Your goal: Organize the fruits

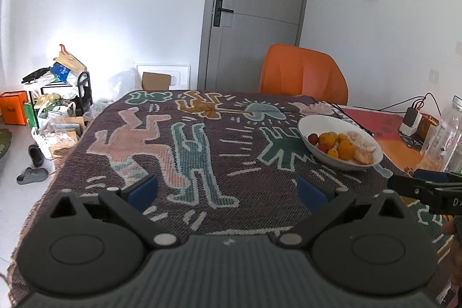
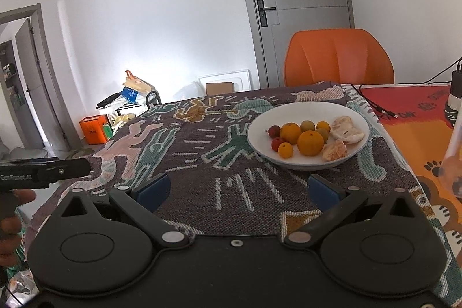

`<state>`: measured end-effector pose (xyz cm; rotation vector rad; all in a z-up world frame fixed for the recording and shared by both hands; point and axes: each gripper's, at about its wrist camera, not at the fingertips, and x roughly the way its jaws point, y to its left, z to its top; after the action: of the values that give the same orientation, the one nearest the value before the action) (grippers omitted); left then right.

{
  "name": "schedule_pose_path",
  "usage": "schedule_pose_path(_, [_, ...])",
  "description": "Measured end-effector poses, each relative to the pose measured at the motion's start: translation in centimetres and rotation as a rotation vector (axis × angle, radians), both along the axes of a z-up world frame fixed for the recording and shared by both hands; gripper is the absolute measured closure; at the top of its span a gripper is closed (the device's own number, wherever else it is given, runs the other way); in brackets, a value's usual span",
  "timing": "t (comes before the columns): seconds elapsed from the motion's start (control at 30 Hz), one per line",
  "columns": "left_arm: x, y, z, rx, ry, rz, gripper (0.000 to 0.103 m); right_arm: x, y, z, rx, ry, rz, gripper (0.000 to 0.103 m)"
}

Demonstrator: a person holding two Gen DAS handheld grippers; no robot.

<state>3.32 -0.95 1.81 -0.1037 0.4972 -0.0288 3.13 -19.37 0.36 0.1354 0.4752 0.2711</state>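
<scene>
A white bowl (image 2: 358, 117) (image 1: 311, 121) stands on the patterned tablecloth (image 2: 202, 163) (image 1: 202, 134). In it lie oranges (image 2: 310, 143) (image 1: 346, 149), small red fruits (image 2: 273, 131) (image 1: 313, 138) and peeled citrus pieces (image 2: 345, 129) (image 1: 364, 154). My right gripper (image 2: 237, 189) is open above the cloth, just short of the bowl, with nothing between its blue pads (image 2: 151, 191). My left gripper (image 1: 228, 189) is open too, over the cloth to the left of the bowl, holding nothing.
An orange chair (image 2: 337, 57) (image 1: 303, 72) stands behind the table, with a grey door (image 2: 300, 2) beyond it. A charger and cables (image 1: 411, 117) and a clear jar (image 1: 446, 140) sit at the right. Clutter and slippers (image 1: 31, 175) lie on the floor at the left.
</scene>
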Motion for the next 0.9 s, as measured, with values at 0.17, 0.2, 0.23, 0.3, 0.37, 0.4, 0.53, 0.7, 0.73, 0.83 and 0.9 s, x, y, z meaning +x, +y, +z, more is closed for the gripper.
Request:
schedule_pose_path(0.17, [-1.6, 0.2, 0.4, 0.003, -0.009, 0.012, 0.0, -1.1, 0.2, 0.2, -0.008, -0.004, -0.001, 0.0])
schedule_pose_path(0.2, [-1.9, 0.3, 0.4, 0.005, -0.009, 0.015, 0.0, -1.4, 0.3, 0.3, -0.008, -0.005, -0.001, 0.0])
schedule_pose_path(0.23, [-2.2, 0.3, 0.4, 0.006, -0.009, 0.017, 0.0, -1.7, 0.3, 0.4, -0.007, -0.005, 0.0, 0.0])
schedule_pose_path(0.3, [-2.8, 0.4, 0.4, 0.007, -0.008, 0.023, 0.0, -2.2, 0.4, 0.5, 0.0, -0.007, 0.003, 0.0])
schedule_pose_path(0.37, [-3.0, 0.3, 0.3, 0.006, -0.006, 0.026, 0.0, -2.5, 0.4, 0.7, 0.015, -0.005, 0.016, 0.0])
schedule_pose_path(0.4, [-3.1, 0.3, 0.3, 0.005, -0.003, 0.025, 0.0, -2.6, 0.5, 0.7, 0.015, -0.006, 0.018, 0.0])
schedule_pose_path(0.53, [-3.6, 0.2, 0.3, 0.014, -0.003, 0.024, 0.0, -3.0, 1.0, 1.0, -0.001, -0.014, 0.021, 0.0])
schedule_pose_path(0.7, [-3.9, 0.3, 0.4, 0.018, 0.003, 0.025, 0.0, -3.2, 1.3, 1.0, -0.007, -0.014, 0.025, 0.0])
schedule_pose_path(0.73, [-4.0, 0.3, 0.4, 0.019, 0.003, 0.026, 0.0, -3.2, 1.3, 0.9, -0.007, -0.011, 0.025, 0.0])
schedule_pose_path(0.83, [-4.1, 0.4, 0.5, 0.019, 0.003, 0.031, 0.0, -3.3, 1.3, 0.8, -0.011, -0.01, 0.025, 0.0])
schedule_pose_path(0.9, [-4.1, 0.5, 0.5, 0.018, 0.003, 0.032, 0.0, -3.3, 1.3, 0.8, -0.01, -0.009, 0.025, 0.0])
